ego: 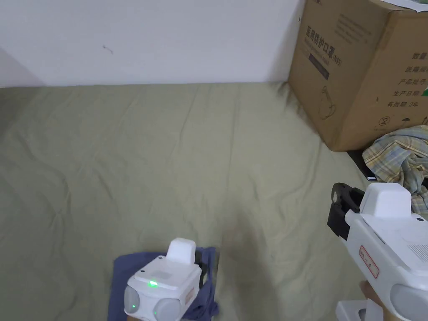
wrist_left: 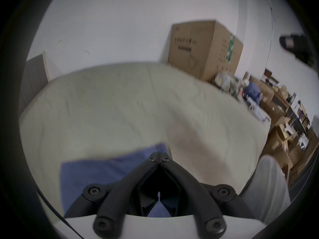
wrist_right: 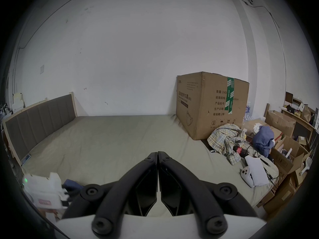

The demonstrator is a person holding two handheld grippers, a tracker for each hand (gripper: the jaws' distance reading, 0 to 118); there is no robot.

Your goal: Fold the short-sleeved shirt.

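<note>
The blue short-sleeved shirt (ego: 121, 271) lies folded into a small rectangle on the olive bed sheet (ego: 167, 159), near the front edge. My left gripper (ego: 205, 267) sits low over its right part, jaws shut. In the left gripper view the closed tips (wrist_left: 158, 154) rest at the far right corner of the shirt (wrist_left: 103, 170); I cannot tell whether cloth is pinched between them. My right gripper (ego: 336, 196) hovers above the sheet at the right, away from the shirt. Its jaws (wrist_right: 158, 152) are shut with nothing in them. The shirt's edge (wrist_right: 70, 185) peeks out at lower left.
A large cardboard box (ego: 355, 71) stands on the bed's far right corner against the white wall. A crumpled plaid cloth (ego: 401, 159) lies in front of it. Papers and a white controller (wrist_right: 253, 172) sit at the right edge, a padded headboard (wrist_right: 39, 120) at the left.
</note>
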